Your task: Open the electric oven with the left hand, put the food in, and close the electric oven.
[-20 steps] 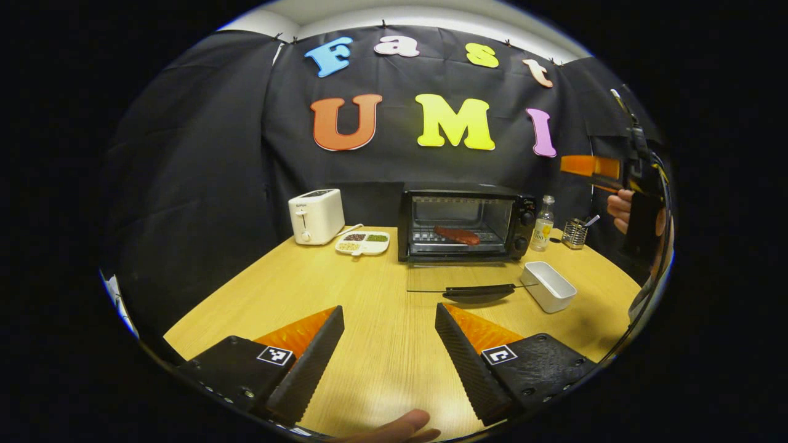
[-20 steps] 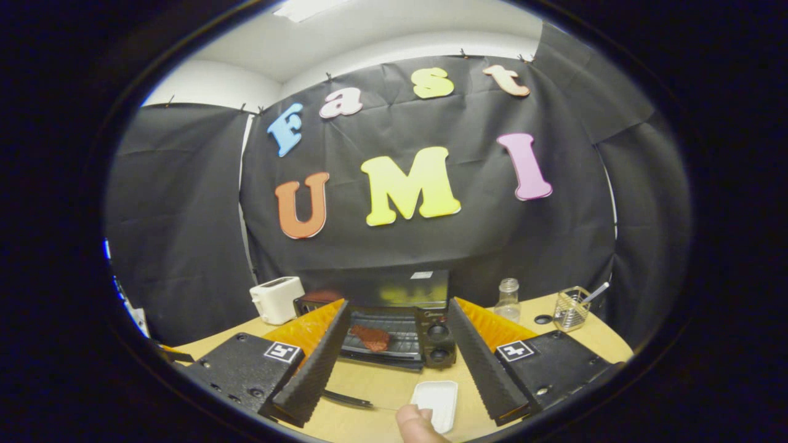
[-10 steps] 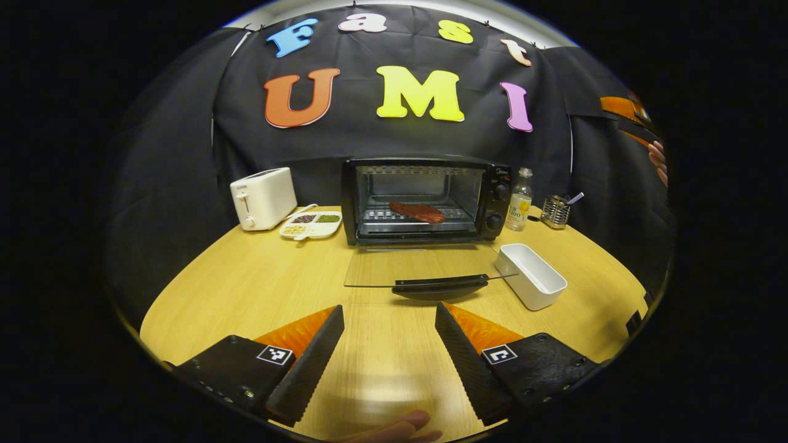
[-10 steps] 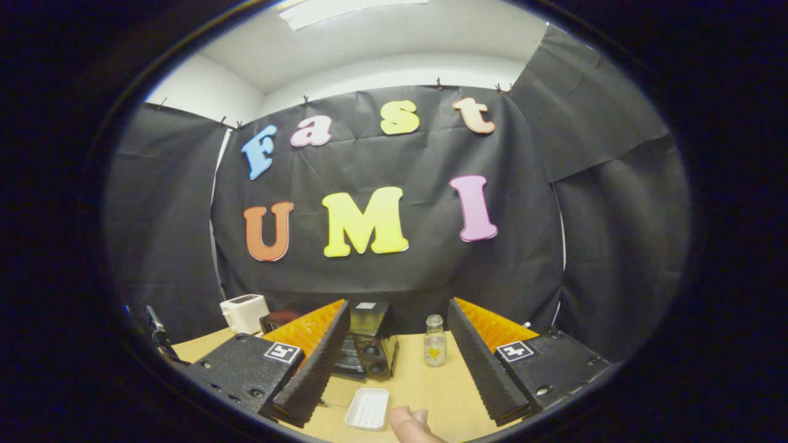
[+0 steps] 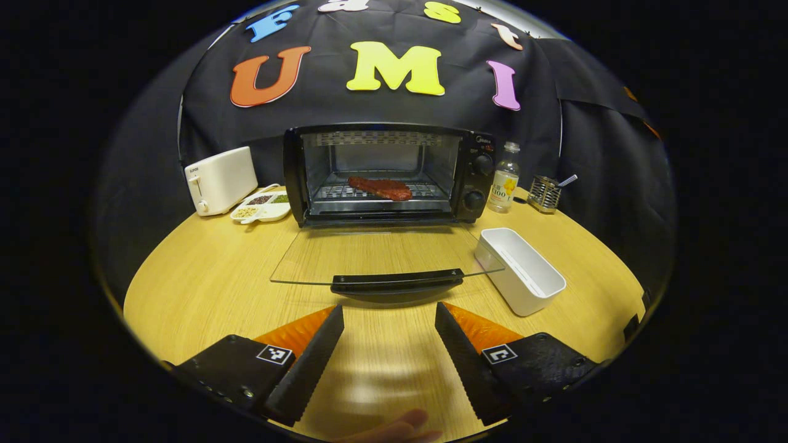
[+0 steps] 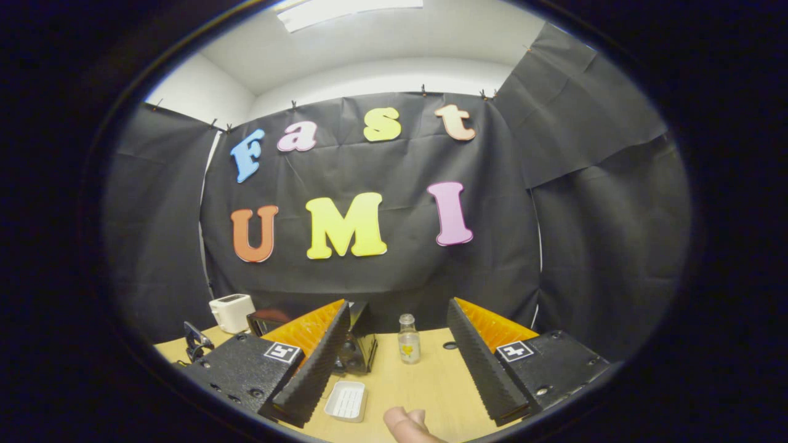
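1. The left hand-held gripper (image 5: 389, 323) has come forward and lower over the last second: in the left gripper view the electric oven (image 5: 386, 174) looms larger, and the door handle (image 5: 397, 284) now lies just beyond the fingertips, where it was well apart before.
2. Its fingers are released, spread wide with nothing between them, and bare worktop (image 5: 203, 277) shows in the gap.
3. The food (image 5: 380, 187), a reddish-brown slab, lies on the rack inside the electric oven, toward the middle. The glass door (image 5: 381, 255) hangs folded down flat in front of the electric oven.
4. Judged from this, opening and loading are done; only the closing is left, and the approach reads as a reach for the handle to lift the door shut.
5. The right hand-held gripper (image 6: 397, 363) is also released and carries nothing. Its view has swung away from the electric oven: a second ago the food showed between its fingers, now a bottle (image 6: 408, 339) stands there and just the oven's knob side (image 6: 358, 351) peeks past the left finger.
6. A white tray (image 5: 520, 269) sits right of the open door, close to its corner; it may be brushed when the door swings up.
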